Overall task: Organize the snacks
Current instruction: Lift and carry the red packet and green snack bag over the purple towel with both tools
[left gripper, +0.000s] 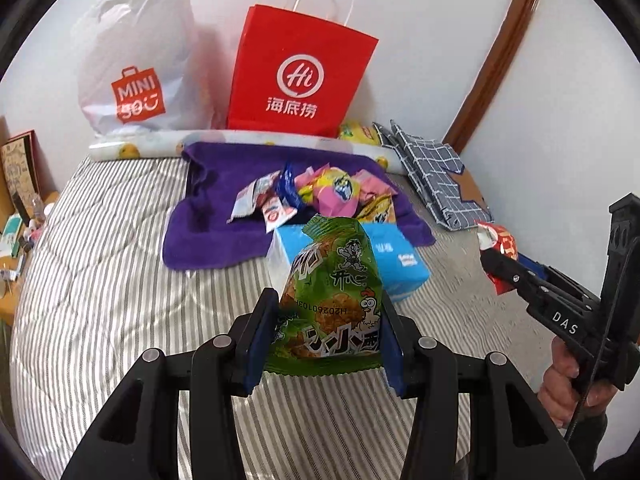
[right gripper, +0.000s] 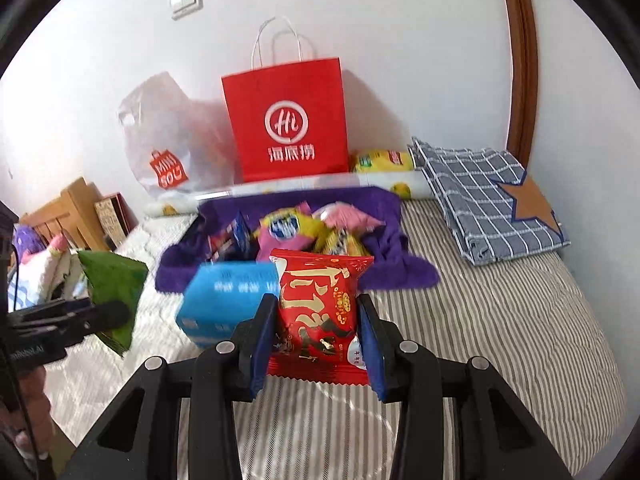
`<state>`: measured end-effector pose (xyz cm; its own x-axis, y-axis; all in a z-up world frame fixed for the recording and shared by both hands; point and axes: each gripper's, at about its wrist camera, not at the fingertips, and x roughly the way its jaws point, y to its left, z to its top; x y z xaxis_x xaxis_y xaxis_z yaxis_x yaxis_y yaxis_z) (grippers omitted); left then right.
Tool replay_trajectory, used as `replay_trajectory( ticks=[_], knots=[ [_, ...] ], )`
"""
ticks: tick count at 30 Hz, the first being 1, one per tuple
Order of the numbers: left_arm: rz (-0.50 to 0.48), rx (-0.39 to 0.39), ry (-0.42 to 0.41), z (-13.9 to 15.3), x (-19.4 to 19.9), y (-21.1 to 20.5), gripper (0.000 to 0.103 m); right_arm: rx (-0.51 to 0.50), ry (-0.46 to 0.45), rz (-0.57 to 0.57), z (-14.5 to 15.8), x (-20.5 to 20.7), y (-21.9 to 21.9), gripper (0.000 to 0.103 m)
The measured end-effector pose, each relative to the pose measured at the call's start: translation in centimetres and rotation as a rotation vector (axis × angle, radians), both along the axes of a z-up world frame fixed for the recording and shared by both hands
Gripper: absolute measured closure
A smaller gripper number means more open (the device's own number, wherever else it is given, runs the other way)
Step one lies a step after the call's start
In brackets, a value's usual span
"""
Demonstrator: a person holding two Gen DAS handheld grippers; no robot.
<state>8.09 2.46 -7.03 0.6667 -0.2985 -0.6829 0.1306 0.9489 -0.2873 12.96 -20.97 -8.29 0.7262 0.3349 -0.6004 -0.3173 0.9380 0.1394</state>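
My left gripper [left gripper: 326,320] is shut on a green snack packet [left gripper: 332,296] and holds it above the striped bed, in front of a blue box [left gripper: 400,264]. My right gripper [right gripper: 318,332] is shut on a red snack packet [right gripper: 320,312], held just right of the blue box [right gripper: 224,300]. Several more snack packets [left gripper: 320,192] lie in a pile on a purple towel [left gripper: 216,236] behind the box. The right gripper [left gripper: 504,268] with its red packet shows at the right of the left wrist view; the green packet [right gripper: 114,292] shows at the left of the right wrist view.
A red paper bag [left gripper: 300,72] and a white plastic Miniso bag [left gripper: 136,64] stand against the wall at the back. A folded blue checked cloth [left gripper: 432,172] lies at the back right. A yellow packet [right gripper: 380,160] lies beside the red bag. A wooden bedside shelf [right gripper: 68,216] is at the left.
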Motion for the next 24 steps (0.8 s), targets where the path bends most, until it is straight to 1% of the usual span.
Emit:
replay_trajectory(
  ticks=[6, 15, 24],
  knots=[
    [-0.012, -0.002, 0.002, 1.8, 2.0, 0.1, 0.055, 0.007, -0.021, -0.003, 1.9, 1.6, 0.8, 0.065],
    [-0.023, 0.013, -0.005, 4.0, 5.1, 0.1, 0.055, 0.015, -0.025, -0.003, 3.1, 4.4, 1.6, 0.066],
    [-0.03, 0.007, -0.031, 6.4, 8.8, -0.1, 0.055, 0.01, -0.048, 0.001, 4.4, 7.6, 2.3, 0.065]
  ],
)
